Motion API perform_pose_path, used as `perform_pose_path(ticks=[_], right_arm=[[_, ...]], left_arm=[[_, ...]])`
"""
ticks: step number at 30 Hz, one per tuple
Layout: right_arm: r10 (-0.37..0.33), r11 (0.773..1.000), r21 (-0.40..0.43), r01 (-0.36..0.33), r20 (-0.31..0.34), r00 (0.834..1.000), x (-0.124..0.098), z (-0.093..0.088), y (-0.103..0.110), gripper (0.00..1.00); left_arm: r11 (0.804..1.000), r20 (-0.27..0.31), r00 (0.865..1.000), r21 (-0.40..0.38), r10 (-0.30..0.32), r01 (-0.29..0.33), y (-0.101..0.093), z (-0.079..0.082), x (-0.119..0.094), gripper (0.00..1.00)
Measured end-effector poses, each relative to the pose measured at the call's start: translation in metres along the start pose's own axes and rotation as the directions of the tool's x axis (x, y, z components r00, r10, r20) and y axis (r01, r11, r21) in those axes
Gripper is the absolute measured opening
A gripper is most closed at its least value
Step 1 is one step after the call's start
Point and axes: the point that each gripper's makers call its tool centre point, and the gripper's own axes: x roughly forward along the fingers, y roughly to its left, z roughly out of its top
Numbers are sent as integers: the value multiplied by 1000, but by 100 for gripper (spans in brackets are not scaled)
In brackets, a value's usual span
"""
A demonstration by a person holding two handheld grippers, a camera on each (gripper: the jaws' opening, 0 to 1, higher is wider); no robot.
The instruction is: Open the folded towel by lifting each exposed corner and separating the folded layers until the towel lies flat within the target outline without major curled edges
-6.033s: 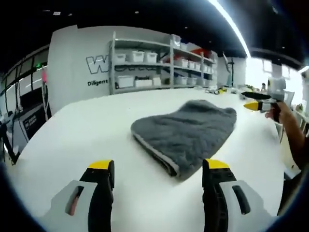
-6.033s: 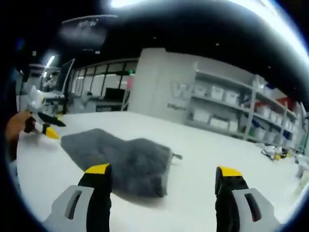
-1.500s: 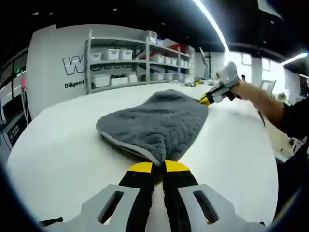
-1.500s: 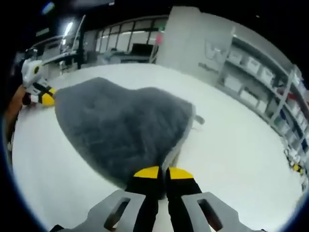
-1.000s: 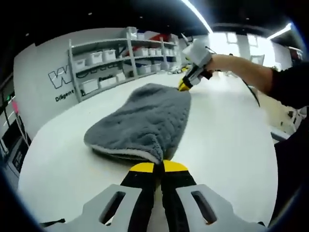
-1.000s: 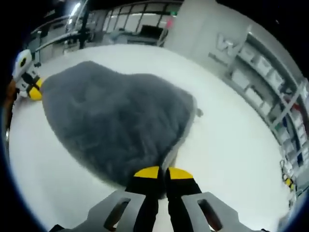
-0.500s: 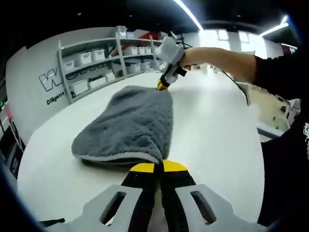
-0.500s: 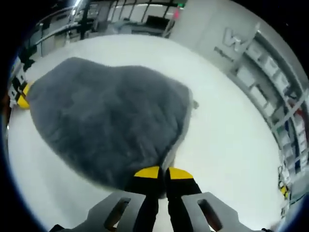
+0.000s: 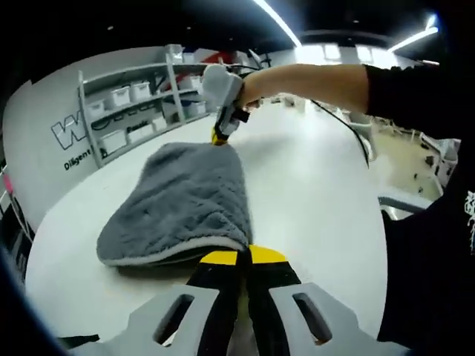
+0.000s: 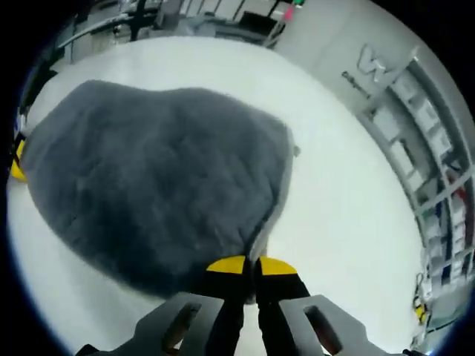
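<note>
A grey towel [image 9: 182, 204] is stretched between two handheld grippers above a white table [image 9: 312, 193], each pinching one corner. At the bottom centre of the left gripper view, the left gripper [image 9: 237, 257] has its yellow-tipped jaws pressed together on the near corner. At the upper centre of that view, the right gripper [image 9: 220, 136], held in a person's hand [image 9: 249, 87], bites the far corner. In the right gripper view, the right gripper's [image 10: 250, 265] jaws are likewise clamped on the cloth at the bottom centre, and the towel [image 10: 148, 185] spreads up and to the left across the frame, with the left gripper's yellow tip [image 10: 16, 169] just showing at the left edge.

Six seconds ago both pairs of jaws stood wide over a folded towel lying on the table. Over the last second and a half, both have kept their grip while the hands have risen and drawn apart, and the cloth has lengthened into a taut span whose pale hem now hangs free along the lower edge in the left gripper view. The top layer appears to be peeling away from the fold, so the unfolding looks underway but unfinished; the towel is not yet flat. No target outline can be made out on the table. Shelves [image 9: 141, 89] with white bins line the wall in the upper left.
</note>
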Motion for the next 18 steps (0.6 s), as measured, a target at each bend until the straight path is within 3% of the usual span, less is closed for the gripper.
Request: perform_pose_path(ticks=[9, 10, 18], right_arm=[[-4, 999, -40, 3, -16, 1000, 8, 10, -6, 0], [-9, 997, -78, 9, -7, 1000, 10, 13, -6, 0], [17, 996, -82, -18, -11, 1000, 15, 19, -10, 0]], left_arm=[[1000, 23, 1000, 4, -20, 20, -17, 8, 9, 1], [1000, 27, 999, 8, -20, 19, -19, 9, 10, 1], [998, 27, 999, 59, -25, 24, -32, 14, 15, 1]])
